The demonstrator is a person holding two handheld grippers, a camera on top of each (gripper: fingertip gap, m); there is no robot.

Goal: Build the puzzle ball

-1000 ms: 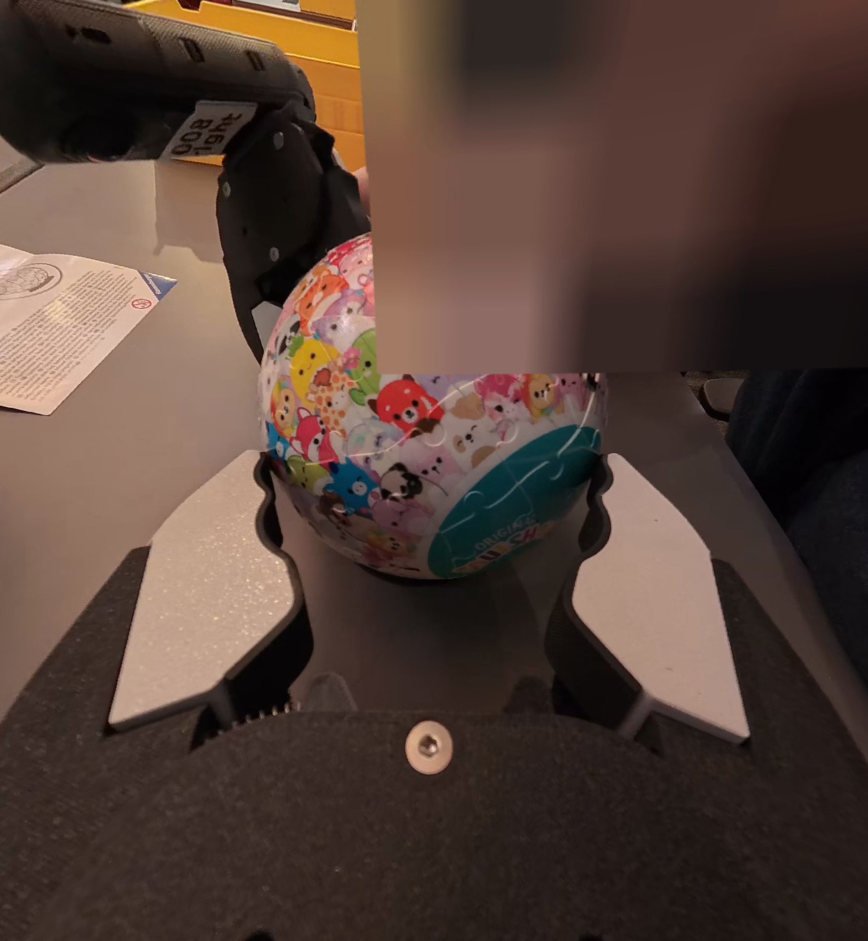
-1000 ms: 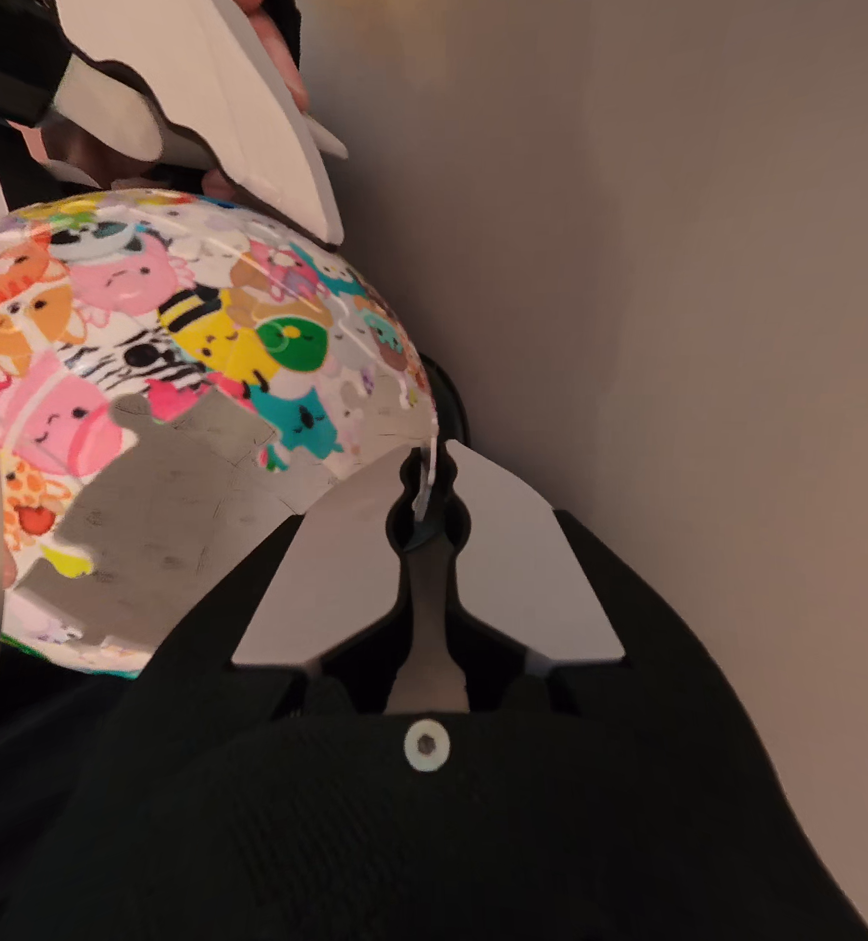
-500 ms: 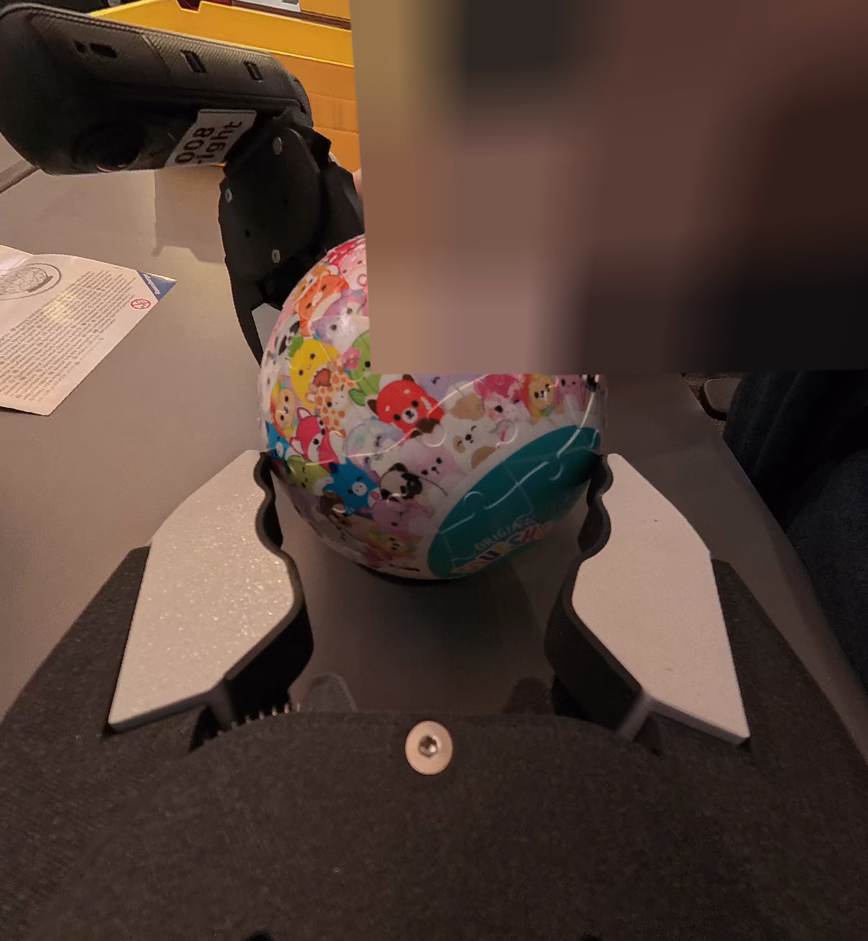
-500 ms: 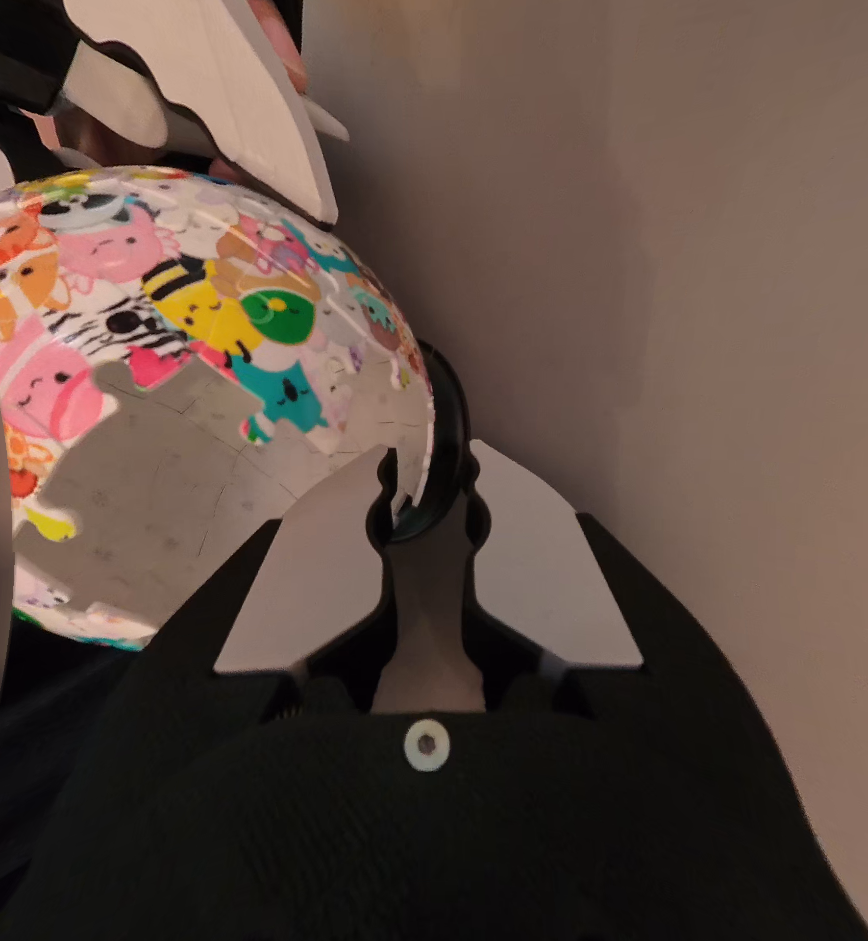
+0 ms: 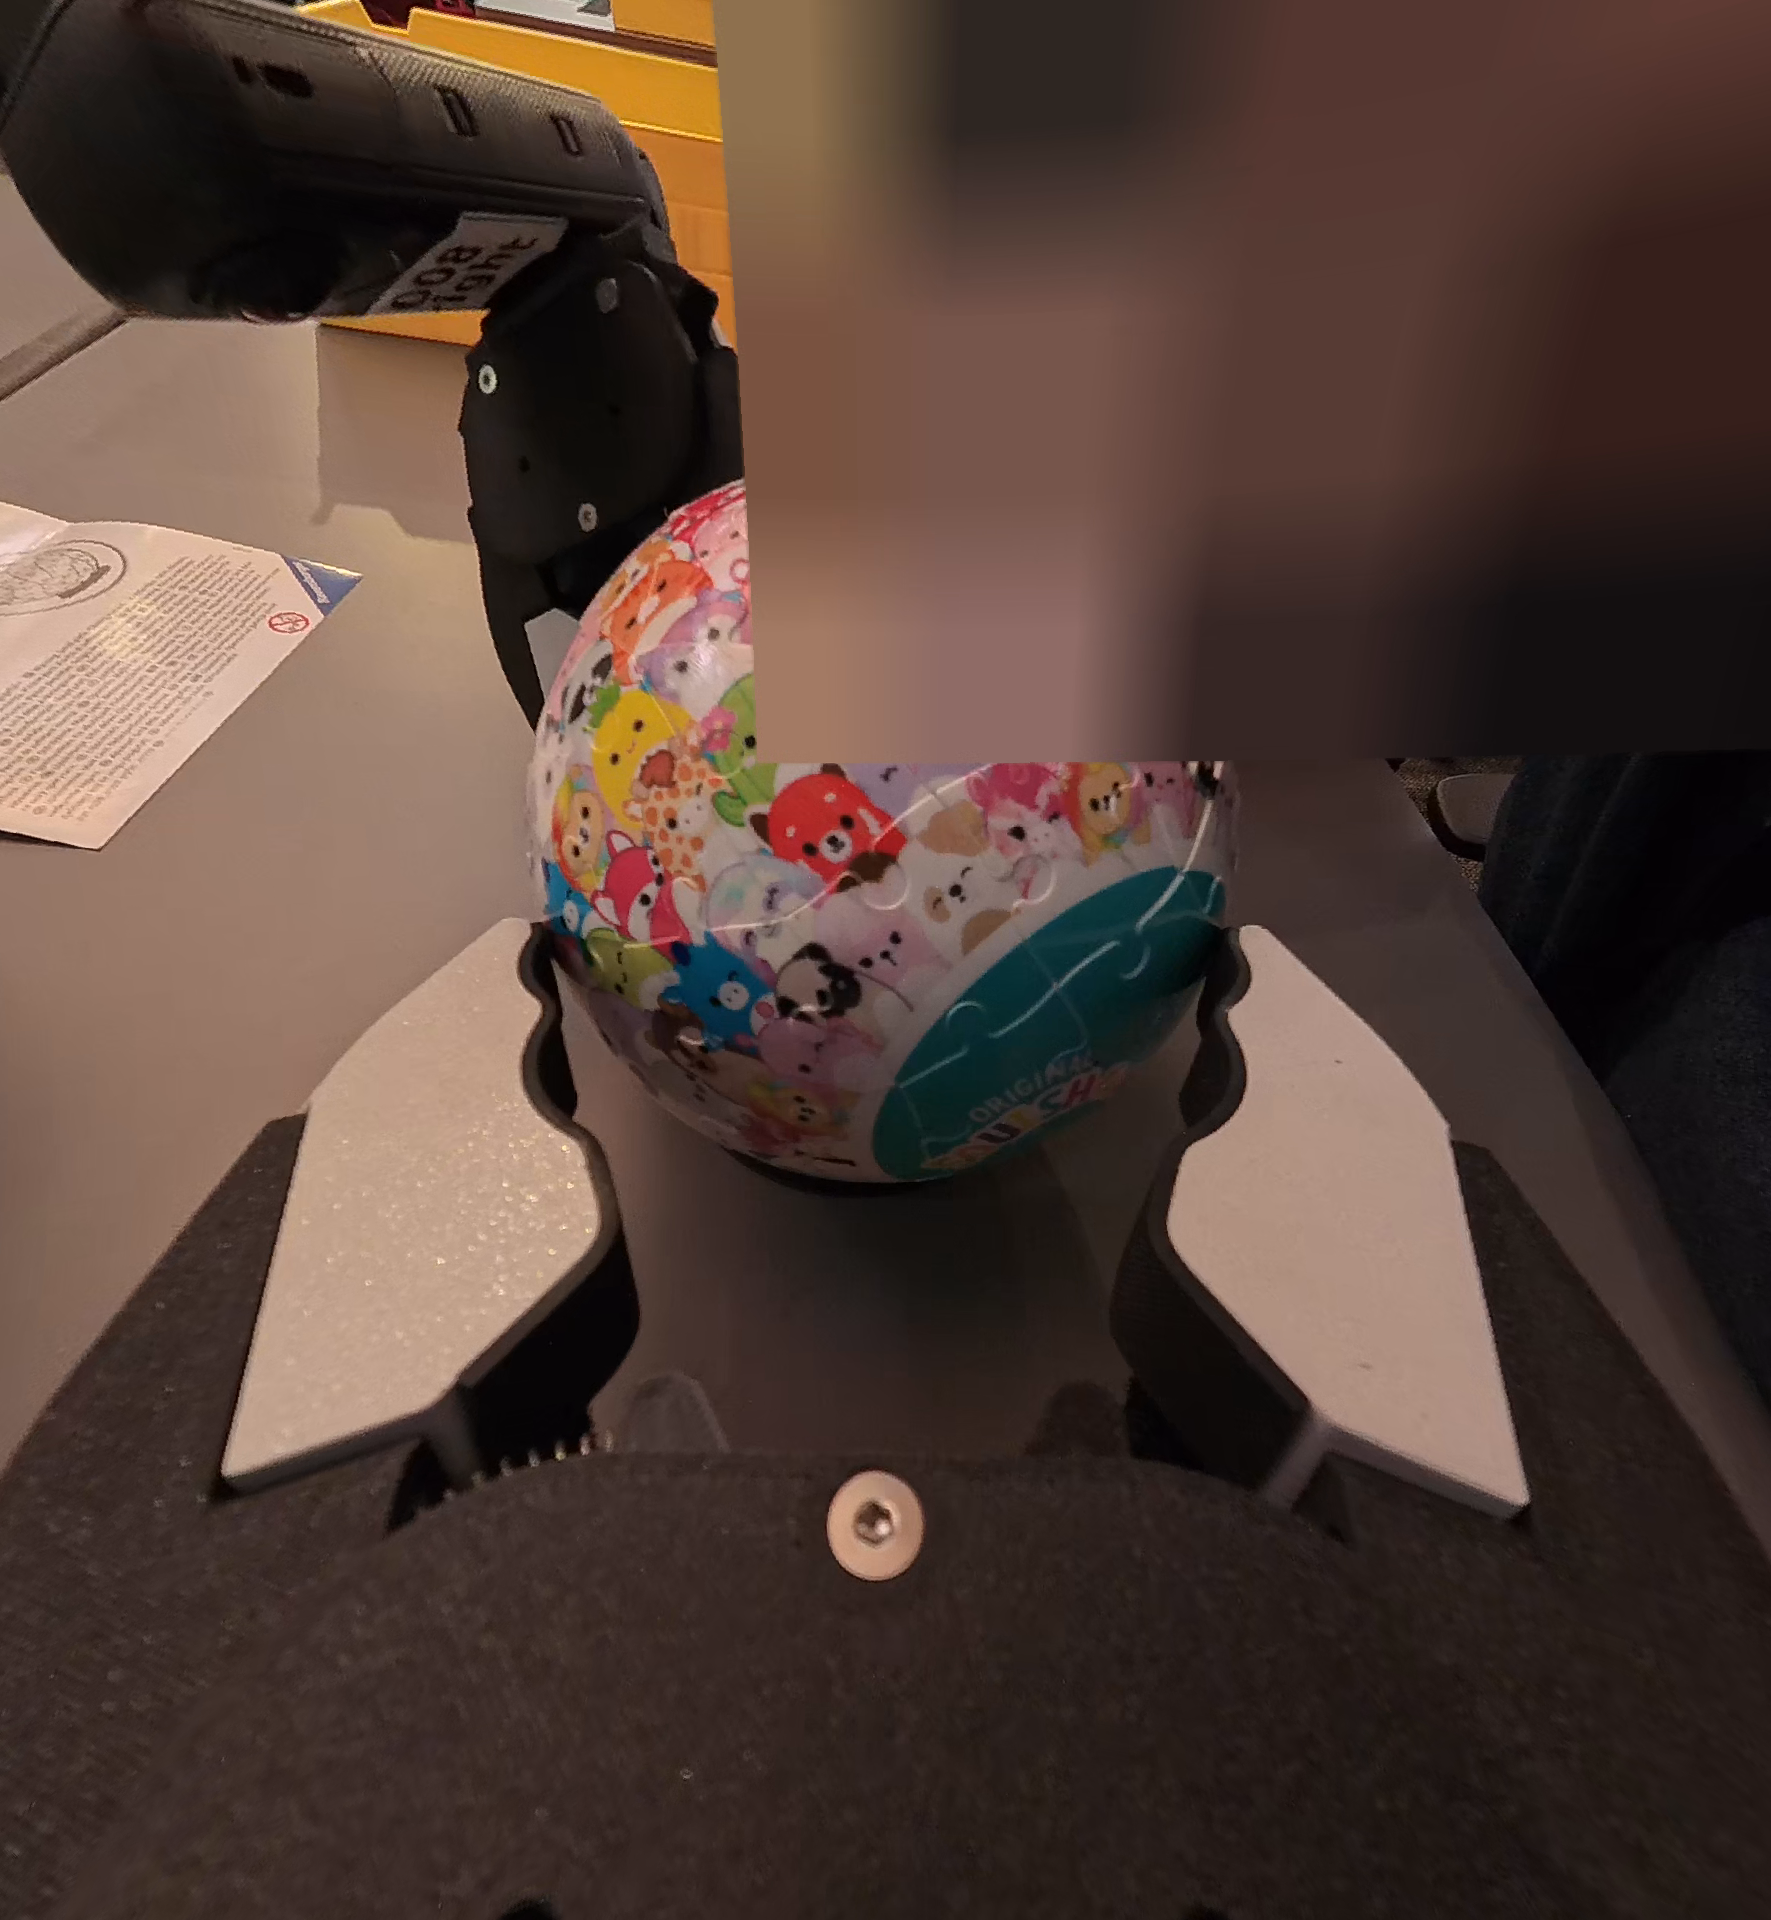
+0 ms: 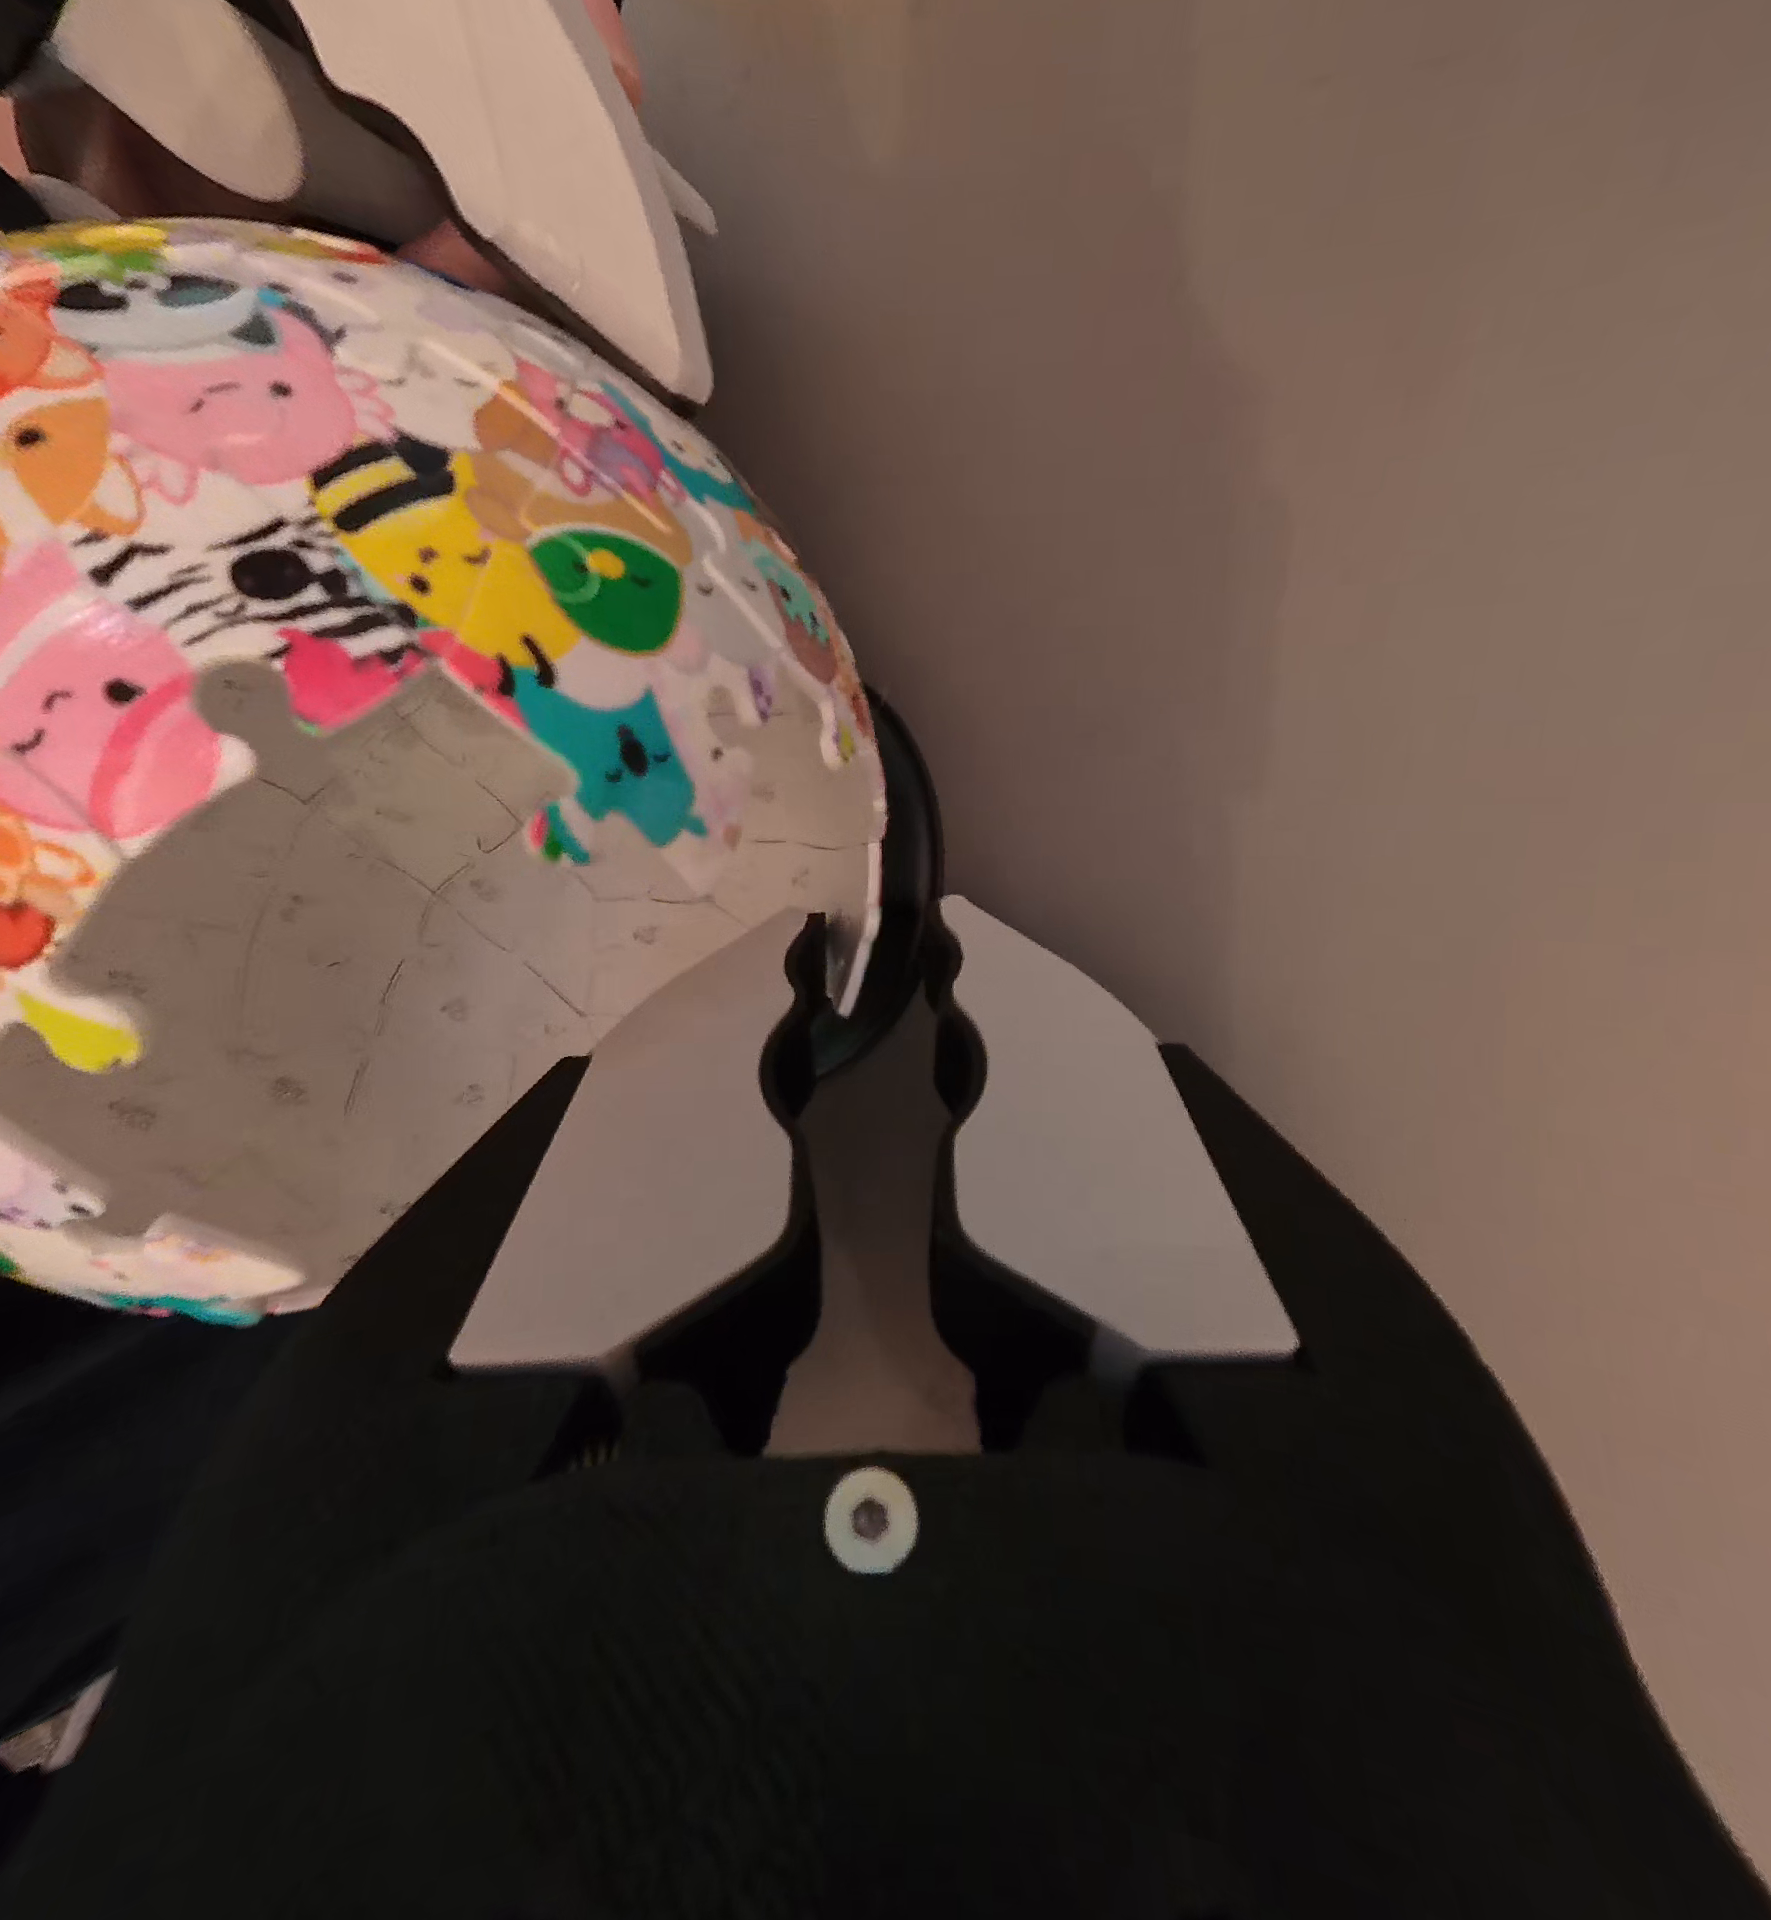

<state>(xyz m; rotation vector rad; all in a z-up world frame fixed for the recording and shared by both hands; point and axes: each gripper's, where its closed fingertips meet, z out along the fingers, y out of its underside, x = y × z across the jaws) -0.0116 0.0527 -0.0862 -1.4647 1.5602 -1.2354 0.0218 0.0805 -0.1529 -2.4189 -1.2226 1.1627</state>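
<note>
**Claws Steady a Puzzle Ball With One Patch Left to Fill**

Claws at work on both sides: the left claw (image 5: 881,956) stands with its jaws spread wide, one grey finger against each flank of the puzzle ball (image 5: 860,935), bracing the sphere more than squeezing it. The ball sits on the grey tabletop (image 5: 185,987), on what looks like a dark base ring (image 6: 912,821) under its lower end. From the far side the right claw (image 6: 876,966) reaches in, its jaws a narrow gap apart around the thin white rim of the shell where the surface ends, with no loose piece between them as far as the view shows.

Most of the build appears done. Bright cartoon animals cover the near face, and a teal disc (image 5: 1068,997) carrying the logo is already locked in low on the sphere. What is left shows in the right wrist view: a ragged opening (image 6: 320,987) with jigsaw-edged borders, through which the pale grey inner faces of the far pieces can be seen. Judging by its spread, several pieces are still needed there, though no spare ones are in sight in either view.

A folded instruction sheet (image 5: 102,665) lies well apart on the tabletop to the left, and a yellow box (image 5: 652,114) stands behind the right claw's handle. The upper right of the left wrist view is masked, hiding the top of the ball.
</note>
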